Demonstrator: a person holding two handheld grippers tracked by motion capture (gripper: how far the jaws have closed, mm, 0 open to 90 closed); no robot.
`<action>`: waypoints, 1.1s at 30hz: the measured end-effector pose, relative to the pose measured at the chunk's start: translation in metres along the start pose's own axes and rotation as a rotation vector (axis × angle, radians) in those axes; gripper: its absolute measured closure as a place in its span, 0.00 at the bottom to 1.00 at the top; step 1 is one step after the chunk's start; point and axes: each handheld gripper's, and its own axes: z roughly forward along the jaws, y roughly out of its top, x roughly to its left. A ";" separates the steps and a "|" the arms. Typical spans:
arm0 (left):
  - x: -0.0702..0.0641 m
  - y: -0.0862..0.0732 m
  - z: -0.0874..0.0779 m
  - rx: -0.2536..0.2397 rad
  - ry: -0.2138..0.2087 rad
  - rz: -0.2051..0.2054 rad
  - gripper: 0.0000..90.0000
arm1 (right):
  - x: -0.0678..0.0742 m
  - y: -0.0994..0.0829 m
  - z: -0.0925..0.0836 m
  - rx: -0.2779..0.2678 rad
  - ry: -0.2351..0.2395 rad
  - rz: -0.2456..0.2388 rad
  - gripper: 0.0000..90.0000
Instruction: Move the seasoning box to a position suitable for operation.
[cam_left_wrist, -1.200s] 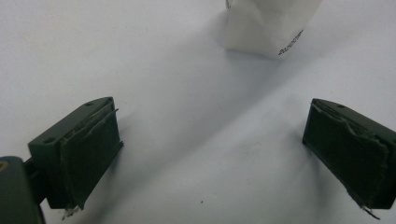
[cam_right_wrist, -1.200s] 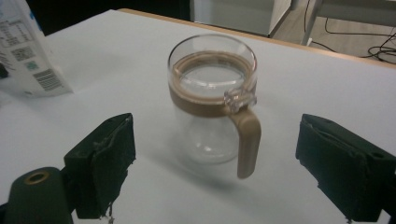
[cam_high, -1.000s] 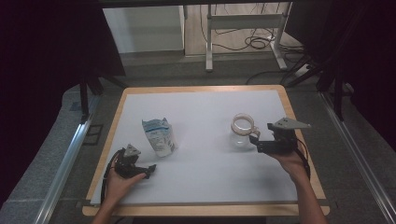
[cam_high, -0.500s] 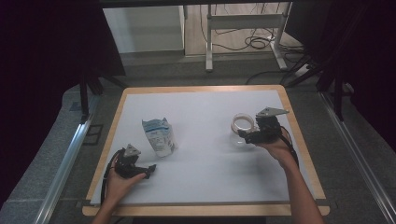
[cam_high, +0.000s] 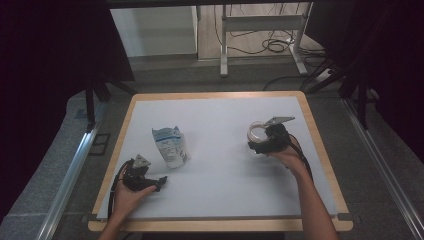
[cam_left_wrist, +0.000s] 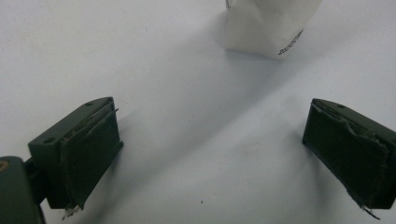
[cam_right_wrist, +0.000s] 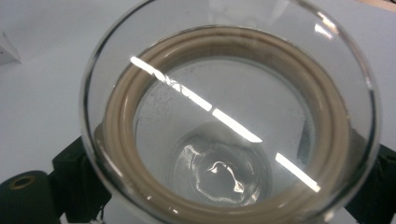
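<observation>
A clear glass jar (cam_high: 257, 133) with a beige seal ring stands at the right of the white table (cam_high: 220, 112). My right gripper (cam_high: 254, 144) is open around it, one finger (cam_right_wrist: 79, 179) on each side of the jar (cam_right_wrist: 224, 126). I cannot tell whether the pads touch the glass. A crumpled blue and white bag (cam_high: 171, 146) stands left of centre. My left gripper (cam_high: 160, 183) rests low on the table at the front left, open and holding nothing (cam_left_wrist: 210, 135). The bag's white lower edge (cam_left_wrist: 271, 25) is just beyond its jaws.
The table has a wooden rim (cam_high: 215, 94). Metal rails (cam_high: 75, 160) run along both sides of it. Behind it, a grey stand's legs (cam_high: 223, 50) and loose cables (cam_high: 277, 46) lie on the floor. Dark curtains hang left and right.
My right gripper has moved left onto the jar, so its jaws now stand on either side of it. The left gripper and the bag have not moved.
</observation>
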 end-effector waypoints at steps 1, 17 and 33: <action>0.000 0.000 0.000 0.000 0.000 0.000 0.04 | -0.001 0.000 0.000 -0.005 0.007 0.005 0.10; 0.000 0.000 0.000 0.000 0.000 0.000 0.04 | 0.006 -0.002 -0.005 -0.030 -0.053 -0.034 0.13; 0.000 0.000 0.000 0.000 -0.001 -0.001 0.04 | 0.032 -0.007 -0.056 -0.098 -0.011 -0.092 0.13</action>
